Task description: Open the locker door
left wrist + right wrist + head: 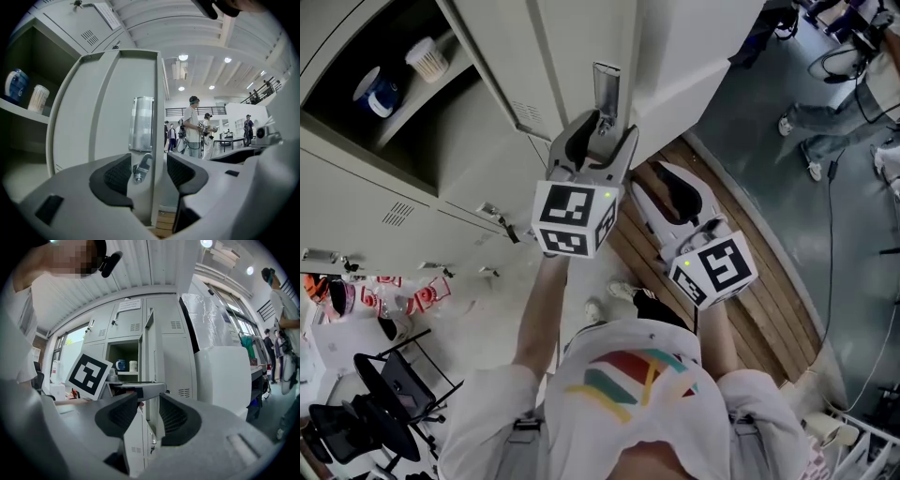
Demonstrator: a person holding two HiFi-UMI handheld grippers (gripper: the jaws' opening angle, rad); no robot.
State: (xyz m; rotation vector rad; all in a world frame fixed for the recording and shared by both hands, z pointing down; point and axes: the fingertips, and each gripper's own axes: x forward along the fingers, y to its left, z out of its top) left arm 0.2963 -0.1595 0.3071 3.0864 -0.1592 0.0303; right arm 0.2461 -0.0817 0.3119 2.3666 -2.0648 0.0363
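- The locker door [108, 108] stands swung well out from its compartment, so the opening looks largely done. Most of the risk lies in how the door is let go.
- With nothing clamping it, the door may drift back toward shut or swing on toward the neighbouring lockers. A nudge from a jaw on the way out would be enough to cause either.
- The small latch [140, 168] juts from the door's inner face right between the jaws. Drawing the tool away sideways instead of straight back could hook a pad on it and drag the door along.
- The right tool hangs just beside the left one, so a careless retreat could knock the two together.
- The blue-and-white tin [14, 86] and the cup of sticks [37, 98] sit on the shelf [23, 115] inside, well apart from the jaws. They seem in little danger.
- The left hand-held gripper [149, 172] has its jaws spread wide around the door's free edge. The edge and the latch lie between the pads, but a gap shows on the right side and neither pad appears to press, so it straddles the door and does not grip it.
- The right hand-held gripper [149, 416] also has its jaws apart with nothing between them. It looks past the left tool toward the lockers and touches nothing.
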